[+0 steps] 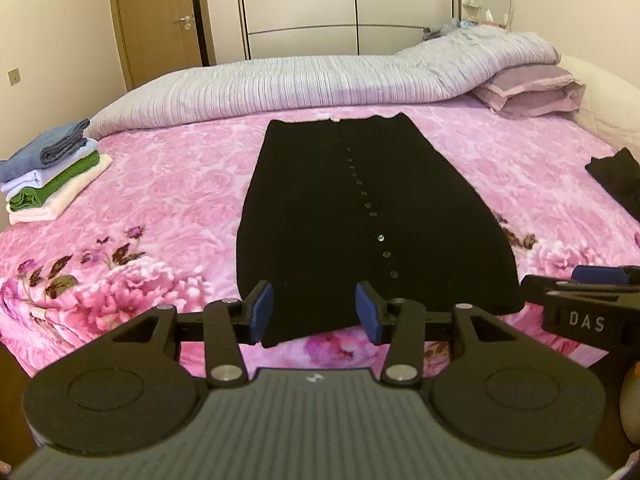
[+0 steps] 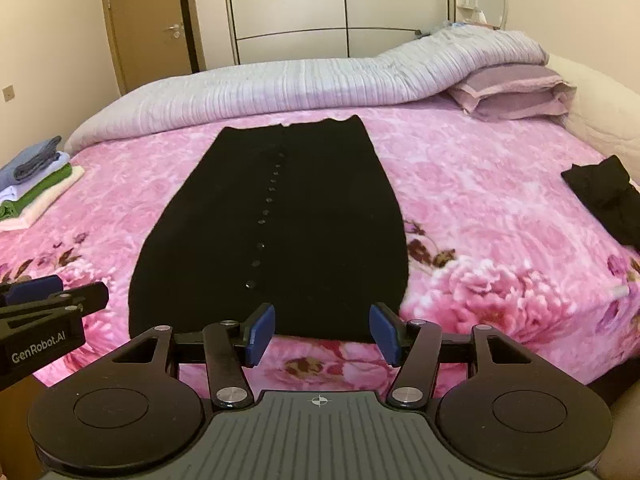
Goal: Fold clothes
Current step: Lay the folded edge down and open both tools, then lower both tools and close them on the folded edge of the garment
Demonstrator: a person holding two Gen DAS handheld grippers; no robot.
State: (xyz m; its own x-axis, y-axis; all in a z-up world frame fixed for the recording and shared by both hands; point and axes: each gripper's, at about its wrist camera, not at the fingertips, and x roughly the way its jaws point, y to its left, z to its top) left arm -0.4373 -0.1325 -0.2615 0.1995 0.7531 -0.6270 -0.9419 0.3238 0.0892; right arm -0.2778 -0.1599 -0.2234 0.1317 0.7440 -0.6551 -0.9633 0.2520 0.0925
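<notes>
Both my grippers — left gripper (image 1: 315, 311) and right gripper (image 2: 322, 335) — hung with jaws spread at the near hem of the long black buttoned knit garment (image 1: 360, 216), which lay flat on the pink floral bedspread (image 1: 168, 184), long axis running straight away from me.

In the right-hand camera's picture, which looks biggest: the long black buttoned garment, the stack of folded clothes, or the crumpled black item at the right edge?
1. Black buttoned garment, by far.
2 and 3. Folded stack and crumpled black item look alike; both are cut off by the edges, so no ranking.
</notes>
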